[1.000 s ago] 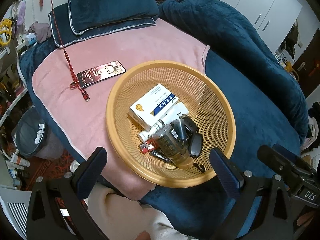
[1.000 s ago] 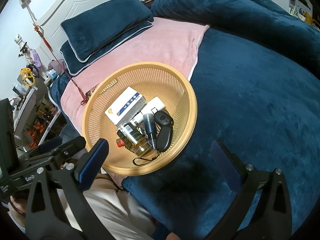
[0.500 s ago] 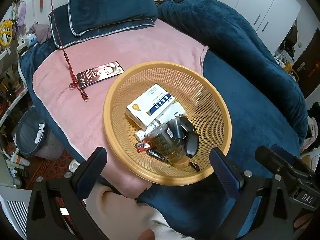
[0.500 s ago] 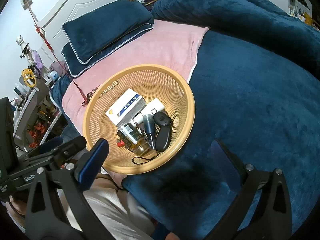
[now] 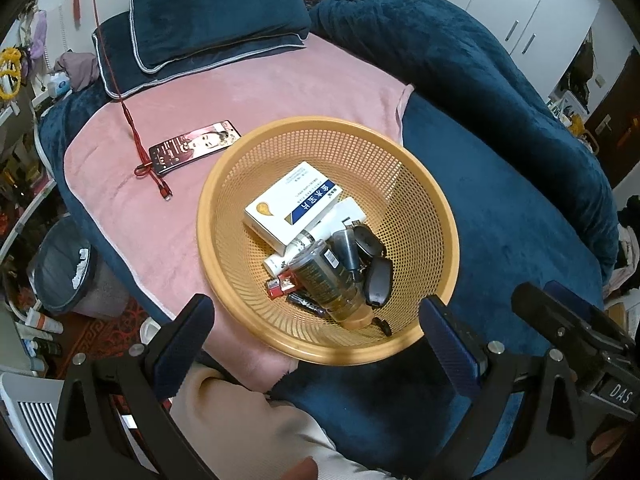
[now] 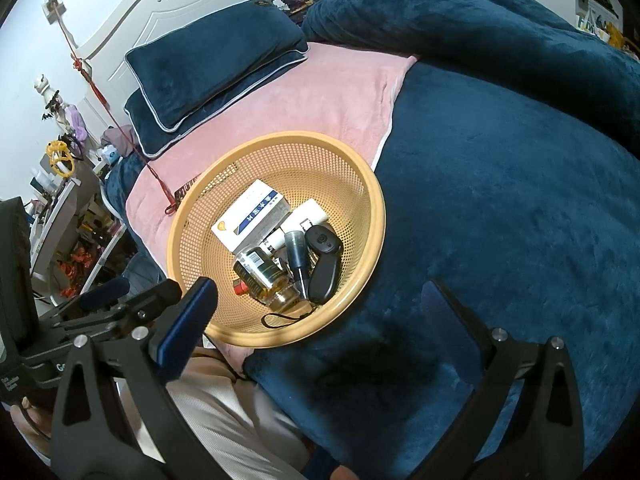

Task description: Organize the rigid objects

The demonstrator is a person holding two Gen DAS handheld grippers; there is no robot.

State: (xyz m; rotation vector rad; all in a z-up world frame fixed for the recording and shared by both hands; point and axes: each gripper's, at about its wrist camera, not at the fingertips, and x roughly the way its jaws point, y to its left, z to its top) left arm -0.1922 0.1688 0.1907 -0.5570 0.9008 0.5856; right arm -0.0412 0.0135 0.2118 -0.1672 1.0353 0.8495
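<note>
A: Two grippers hover over a bed, the left gripper (image 5: 316, 328) and the right gripper (image 6: 320, 312) both spread wide and holding nothing, above an orange mesh basket (image 5: 404, 148) packed with small goods.

B: What has changed in the last second?

A: Little. The basket sits slightly lower and further left in the left wrist view than a second ago, so the left tool has drifted a touch; the contents lie as they did. It reads as a pause, perhaps the sorting done or the next pick not yet chosen.

B: And the contents?

A: A white and blue box (image 5: 292, 204), a white tube (image 5: 320, 228), a brown bottle (image 5: 328, 284), a black key fob (image 5: 378, 280), a battery (image 5: 306, 303) and a small red item, heaped toward the near side.

B: Anything left outside?

A: A phone (image 5: 194, 146) with a red cable (image 5: 132, 128) lies on the pink blanket (image 5: 248, 84), well apart from the rim.

B: Room to move?

A: Plenty on the blue quilt (image 6: 500, 200) to the right. The basket's near rim is close to the bed edge, where a knock could tip it; the pillows (image 5: 208, 24) close off the far end.
</note>
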